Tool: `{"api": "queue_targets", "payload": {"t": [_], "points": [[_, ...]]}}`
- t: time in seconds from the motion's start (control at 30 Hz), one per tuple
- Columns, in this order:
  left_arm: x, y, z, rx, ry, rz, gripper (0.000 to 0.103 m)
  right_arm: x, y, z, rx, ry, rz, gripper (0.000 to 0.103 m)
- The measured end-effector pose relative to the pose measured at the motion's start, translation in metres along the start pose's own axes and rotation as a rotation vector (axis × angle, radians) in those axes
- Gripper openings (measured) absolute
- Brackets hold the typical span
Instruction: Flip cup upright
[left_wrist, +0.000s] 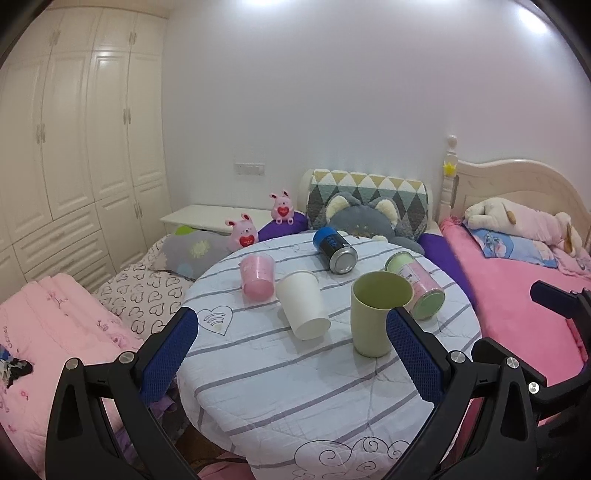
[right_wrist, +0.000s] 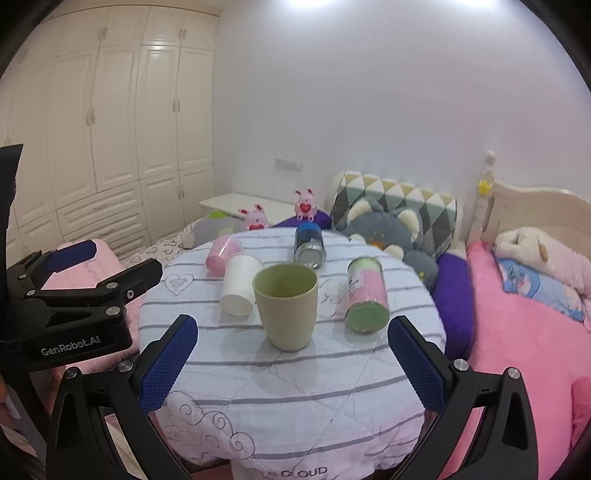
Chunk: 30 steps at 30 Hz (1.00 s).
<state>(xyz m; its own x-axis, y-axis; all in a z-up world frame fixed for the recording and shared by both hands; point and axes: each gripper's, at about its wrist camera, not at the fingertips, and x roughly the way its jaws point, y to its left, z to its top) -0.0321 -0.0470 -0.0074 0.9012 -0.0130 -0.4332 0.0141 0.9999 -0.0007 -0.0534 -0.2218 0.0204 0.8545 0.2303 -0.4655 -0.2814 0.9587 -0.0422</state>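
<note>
A green cup (left_wrist: 376, 314) stands upright on the round table (left_wrist: 295, 387), mouth up; it also shows in the right wrist view (right_wrist: 286, 310). A white paper cup (left_wrist: 303, 304) lies on its side left of it, also in the right wrist view (right_wrist: 239, 290). A pink cup (left_wrist: 257, 275) lies tipped behind it, also in the right wrist view (right_wrist: 222, 254). My left gripper (left_wrist: 291, 350) is open and empty, near the table's front. My right gripper (right_wrist: 291, 354) is open and empty, just short of the green cup.
A blue can (left_wrist: 334, 249) and a pink-green can (left_wrist: 417, 284) lie on the table's far side. Beds with pink bedding (left_wrist: 517, 314), pillows and plush toys (left_wrist: 243, 232) surround the table. The left gripper's body (right_wrist: 74, 295) shows at the left of the right wrist view.
</note>
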Motion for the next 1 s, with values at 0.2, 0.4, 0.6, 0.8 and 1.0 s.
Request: {"api": "queue_targets", "payload": {"t": [0.2,0.4,0.6,0.8,1.0], "points": [[-0.004,0.001,0.0,-0.025,-0.031,-0.001,0.103,-0.009,0.006,-0.002,-0.029,-0.082,-0.007,0.103],[-0.013,0.005,0.002,-0.06,-0.098,0.034,0.103,-0.018,0.001,0.0,-0.012,-0.188,0.01,0.103],[-0.017,0.0,0.001,-0.026,-0.143,0.09,0.103,-0.009,-0.004,-0.001,0.027,-0.182,0.054,0.103],[-0.013,-0.002,0.0,-0.016,-0.134,0.096,0.103,-0.004,-0.004,-0.004,0.032,-0.165,0.066,0.103],[-0.012,-0.003,0.0,-0.014,-0.134,0.095,0.103,-0.003,-0.007,-0.004,0.038,-0.156,0.073,0.103]]}}
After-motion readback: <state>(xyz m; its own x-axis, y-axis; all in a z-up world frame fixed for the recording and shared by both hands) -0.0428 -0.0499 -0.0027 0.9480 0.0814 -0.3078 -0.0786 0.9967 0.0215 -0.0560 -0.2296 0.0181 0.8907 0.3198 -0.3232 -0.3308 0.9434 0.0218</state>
